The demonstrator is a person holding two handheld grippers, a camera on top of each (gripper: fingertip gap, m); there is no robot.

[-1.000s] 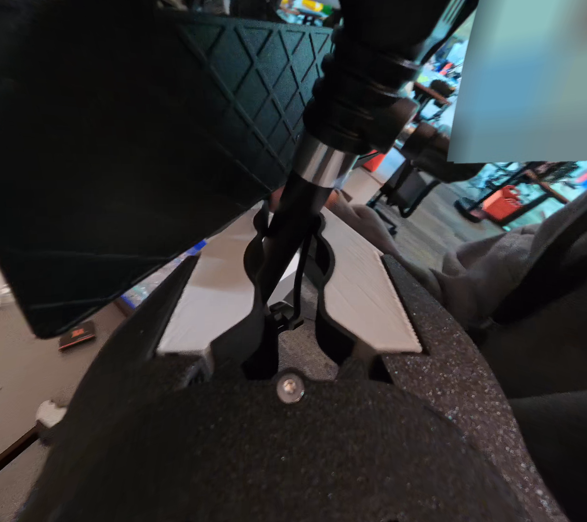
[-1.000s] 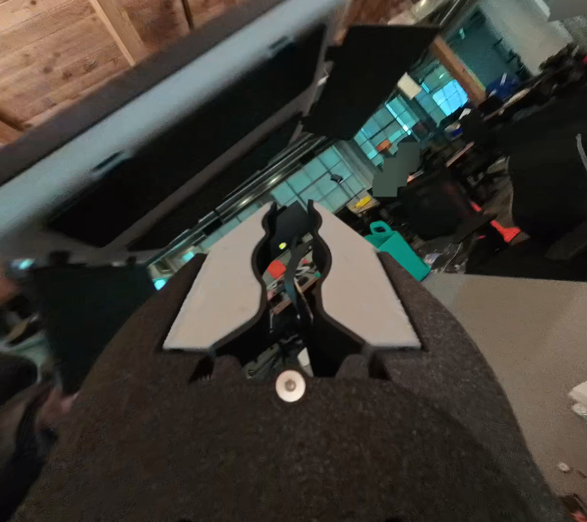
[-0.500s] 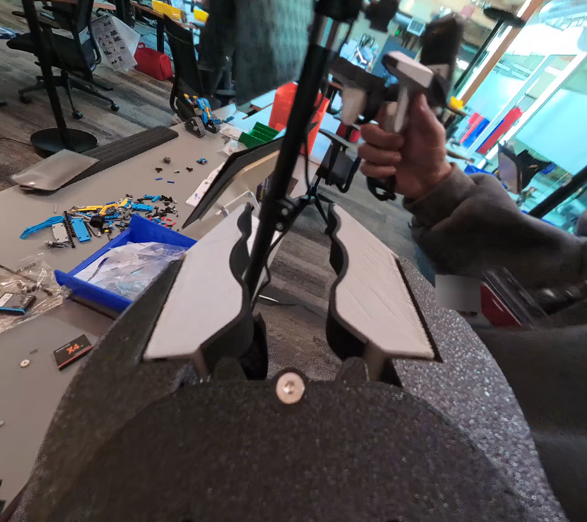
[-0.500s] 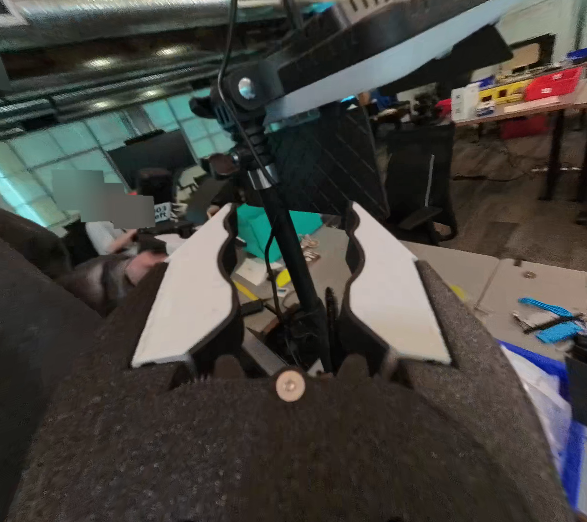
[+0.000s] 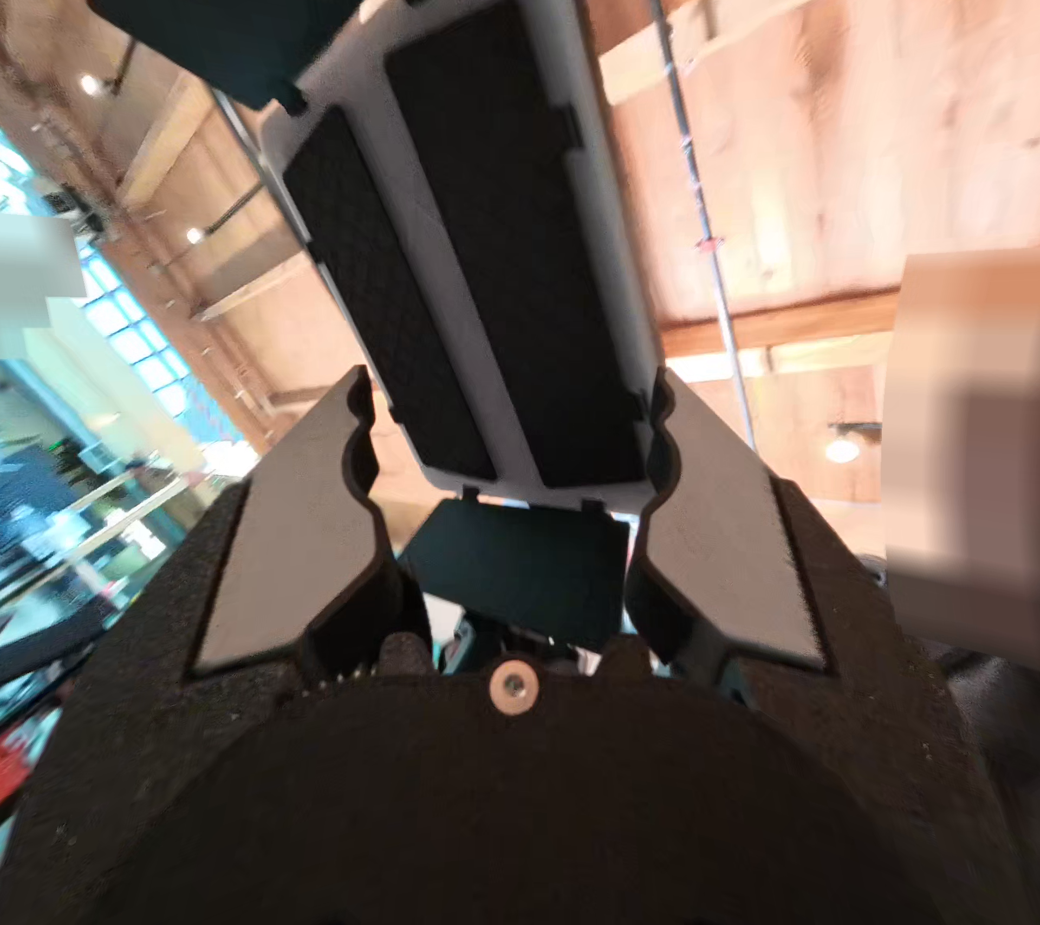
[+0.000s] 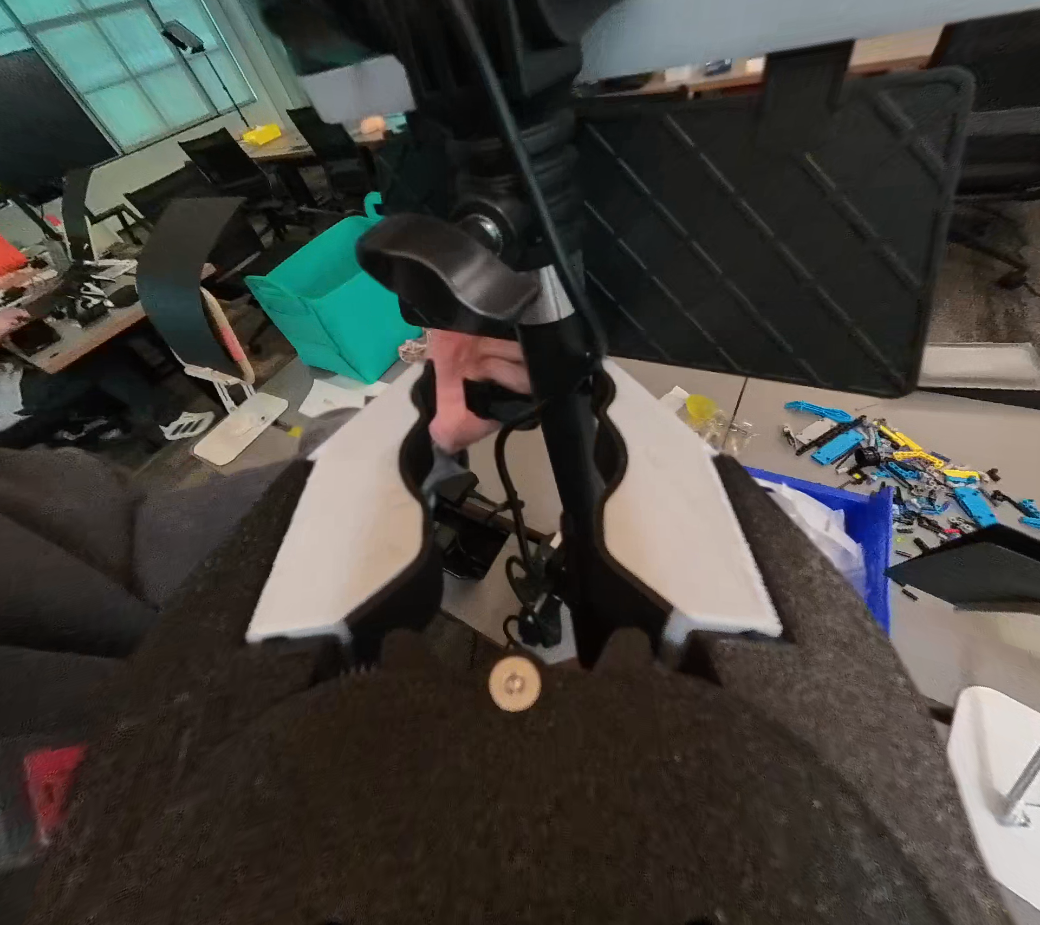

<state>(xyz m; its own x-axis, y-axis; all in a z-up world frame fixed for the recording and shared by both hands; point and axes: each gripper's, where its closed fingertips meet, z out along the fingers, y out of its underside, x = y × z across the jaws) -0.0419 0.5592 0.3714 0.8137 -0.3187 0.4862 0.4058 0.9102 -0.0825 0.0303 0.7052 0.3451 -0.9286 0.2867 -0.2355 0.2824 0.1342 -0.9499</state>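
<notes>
A lamp panel (image 5: 563, 200) with a white face, two black pads and black flaps hangs overhead in the left wrist view. My left gripper (image 5: 512, 391) points up at it, wide open and empty, and the panel is farther off. In the right wrist view the lamp's black stand pole (image 6: 563, 425) runs up between the fingers of my open right gripper (image 6: 518, 380), close against the right finger (image 6: 664, 504), and is not clamped. A black locking lever (image 6: 444, 273) sits on the pole above the fingertips. A patterned black flap (image 6: 760, 234) hangs to the right.
A hand (image 6: 456, 374) shows behind the pole. On the grey table (image 6: 776, 408) lie coloured building parts (image 6: 900, 453), a blue tray (image 6: 866, 521) and a white object (image 6: 990, 785). A teal bin (image 6: 332, 307) and office chairs stand beyond. Wooden ceiling beams (image 5: 788, 26) are overhead. The grippers' ends are close to 15 centimetres from one another.
My left gripper let go of the pole, opened wide and swung up from table level towards the lamp's face. My right gripper opened and came down close around the pole.
</notes>
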